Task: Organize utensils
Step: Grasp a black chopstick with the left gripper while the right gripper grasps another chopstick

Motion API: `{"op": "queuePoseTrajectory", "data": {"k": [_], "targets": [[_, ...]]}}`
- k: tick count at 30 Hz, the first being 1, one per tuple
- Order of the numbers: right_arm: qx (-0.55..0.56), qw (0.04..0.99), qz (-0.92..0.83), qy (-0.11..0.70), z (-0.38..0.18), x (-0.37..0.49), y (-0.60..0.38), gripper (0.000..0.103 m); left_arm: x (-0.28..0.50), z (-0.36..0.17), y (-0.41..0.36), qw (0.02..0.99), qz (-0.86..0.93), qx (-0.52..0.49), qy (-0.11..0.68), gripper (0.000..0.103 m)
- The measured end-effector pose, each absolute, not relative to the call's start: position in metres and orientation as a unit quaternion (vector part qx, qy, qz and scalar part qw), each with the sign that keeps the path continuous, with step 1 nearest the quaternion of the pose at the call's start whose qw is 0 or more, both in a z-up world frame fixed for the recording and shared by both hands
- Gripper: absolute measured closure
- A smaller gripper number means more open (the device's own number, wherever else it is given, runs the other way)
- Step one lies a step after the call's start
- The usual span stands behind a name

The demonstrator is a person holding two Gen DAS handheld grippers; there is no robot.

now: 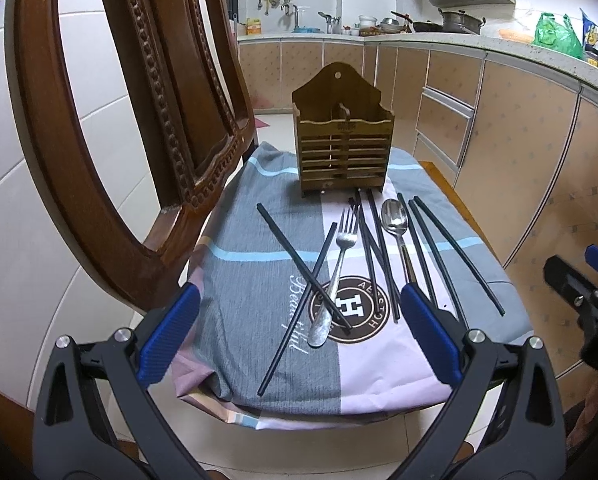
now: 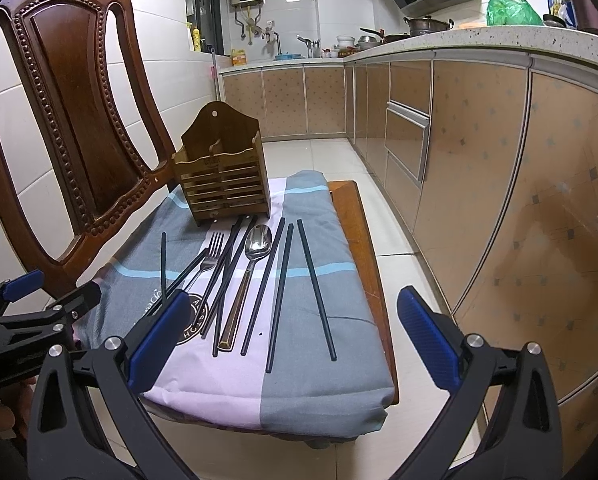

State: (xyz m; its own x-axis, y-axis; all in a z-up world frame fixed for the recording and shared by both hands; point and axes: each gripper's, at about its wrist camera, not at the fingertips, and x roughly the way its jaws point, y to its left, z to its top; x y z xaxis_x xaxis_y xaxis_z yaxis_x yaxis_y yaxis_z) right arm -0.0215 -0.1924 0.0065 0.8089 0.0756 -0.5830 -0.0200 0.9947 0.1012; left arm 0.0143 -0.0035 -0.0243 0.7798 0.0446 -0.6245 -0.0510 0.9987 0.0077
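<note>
A carved wooden chair (image 2: 79, 120) carries a folded cloth (image 1: 259, 240); at its far end stands the slatted wooden utensil caddy (image 1: 341, 148) — before it lie black chopsticks (image 2: 315, 288), a spoon (image 1: 395, 220) and a fork (image 1: 345, 240). Left gripper (image 1: 299, 332) and right gripper (image 2: 295, 344) hover with jaws spread, empty

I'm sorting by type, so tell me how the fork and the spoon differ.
The fork ends in tines; the spoon ends in a rounded bowl. The fork lies slanted with a black chopstick crossing its handle; the spoon lies straighter, uncrossed. The fork is all silver; the spoon's handle looks darker, brownish. Both lie flat on the cloth, heads toward the wooden holder.
</note>
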Motion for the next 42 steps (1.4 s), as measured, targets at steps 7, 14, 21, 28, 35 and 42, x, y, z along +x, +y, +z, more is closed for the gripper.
{"op": "queuePoseTrajectory", "data": {"k": [7,14,21,28,35,42], "targets": [[0.036,0.950,0.021,0.311,-0.001,-0.006,-0.205,0.002,0.034,-0.040,0.002,0.934,0.035,-0.024,0.354,0.004],[0.020,0.929,0.036,0.367,-0.017,0.072,-0.220,0.003,0.093,-0.044,-0.004,0.924,0.055,-0.023,0.378,0.010],[0.001,0.892,0.049,0.450,-0.058,0.159,-0.216,0.045,0.178,-0.080,0.010,0.878,0.086,-0.045,0.468,0.029],[-0.024,0.867,0.079,0.491,-0.090,0.214,-0.198,0.054,0.226,-0.117,0.038,0.843,0.113,-0.088,0.519,0.032],[-0.033,0.853,0.092,0.513,-0.106,0.246,-0.187,0.070,0.254,-0.126,0.041,0.843,0.124,-0.091,0.516,0.032],[-0.027,0.852,0.093,0.515,-0.105,0.261,-0.191,0.085,0.271,-0.125,0.038,0.850,0.117,-0.089,0.506,0.045]]}}
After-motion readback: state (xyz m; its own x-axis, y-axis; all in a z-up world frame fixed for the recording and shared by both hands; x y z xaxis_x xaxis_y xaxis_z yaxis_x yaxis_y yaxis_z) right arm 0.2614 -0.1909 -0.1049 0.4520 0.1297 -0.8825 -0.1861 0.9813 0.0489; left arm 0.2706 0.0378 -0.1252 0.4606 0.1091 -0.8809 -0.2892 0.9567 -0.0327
